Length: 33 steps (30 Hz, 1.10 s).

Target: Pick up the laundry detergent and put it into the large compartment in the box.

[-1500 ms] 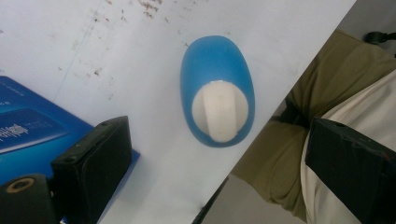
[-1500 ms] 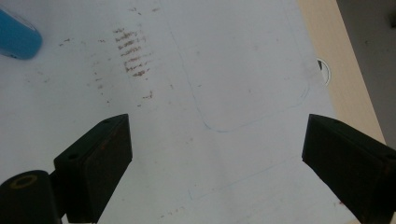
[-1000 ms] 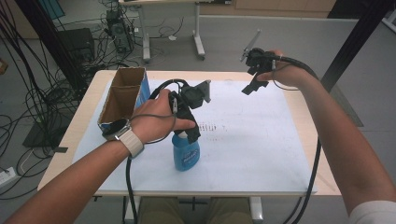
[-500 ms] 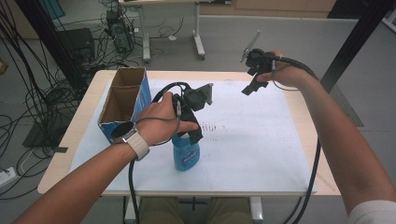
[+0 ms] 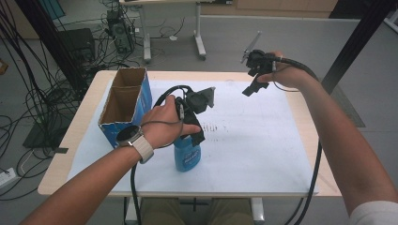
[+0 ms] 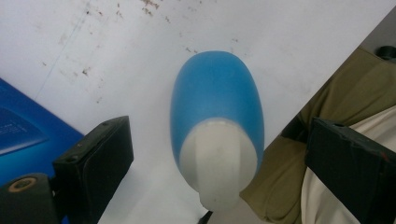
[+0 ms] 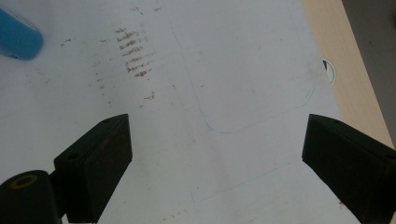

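Note:
A blue bottle (image 5: 187, 157) with a white cap stands upright on the white sheet, near the table's front edge. My left gripper (image 5: 196, 135) hangs straight over it with its jaws pointing down. In the left gripper view the bottle (image 6: 217, 98) is seen from above between the two wide-apart jaws of the left gripper (image 6: 219, 158), which is open and does not touch it. My right gripper (image 5: 251, 88) is held up over the far right of the table. It is open (image 7: 217, 144) above bare sheet, with the bottle (image 7: 16, 39) far off at the upper left of its view.
An open-topped box (image 5: 123, 101) with blue sides stands at the table's left, close to my left hand. The white sheet (image 5: 263, 145) covers most of the wooden table (image 5: 312, 140) and carries brown smudges (image 7: 135, 51). The person's lap (image 6: 327, 93) lies past the front edge.
My left hand has shifted slightly right and settled over the bottle. The right gripper has barely moved.

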Available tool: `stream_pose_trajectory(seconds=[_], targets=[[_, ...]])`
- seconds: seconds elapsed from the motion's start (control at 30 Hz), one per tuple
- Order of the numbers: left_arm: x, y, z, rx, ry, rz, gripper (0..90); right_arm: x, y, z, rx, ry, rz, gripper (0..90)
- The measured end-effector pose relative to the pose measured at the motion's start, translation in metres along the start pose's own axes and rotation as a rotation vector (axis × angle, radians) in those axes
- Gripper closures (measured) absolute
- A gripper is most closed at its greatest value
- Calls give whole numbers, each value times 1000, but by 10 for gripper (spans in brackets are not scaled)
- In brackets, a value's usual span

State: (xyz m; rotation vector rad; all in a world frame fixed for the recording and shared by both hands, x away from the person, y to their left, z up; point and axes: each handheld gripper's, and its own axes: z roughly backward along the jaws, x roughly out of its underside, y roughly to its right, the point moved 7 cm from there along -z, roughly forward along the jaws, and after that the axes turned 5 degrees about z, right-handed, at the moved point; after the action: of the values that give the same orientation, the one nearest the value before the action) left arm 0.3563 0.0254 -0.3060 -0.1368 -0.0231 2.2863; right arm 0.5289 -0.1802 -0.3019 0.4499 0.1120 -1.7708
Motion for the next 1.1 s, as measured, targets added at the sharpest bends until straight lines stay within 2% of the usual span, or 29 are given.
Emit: stream_pose_trajectory(seconds=[0.47, 1.1], targets=[[-2, 1, -11, -6, -14, -4, 91, 1, -1, -1, -1, 4, -2, 83], [-1, 0, -12, -6, -2, -5, 92, 0, -1, 0, 1, 6, -4, 83]])
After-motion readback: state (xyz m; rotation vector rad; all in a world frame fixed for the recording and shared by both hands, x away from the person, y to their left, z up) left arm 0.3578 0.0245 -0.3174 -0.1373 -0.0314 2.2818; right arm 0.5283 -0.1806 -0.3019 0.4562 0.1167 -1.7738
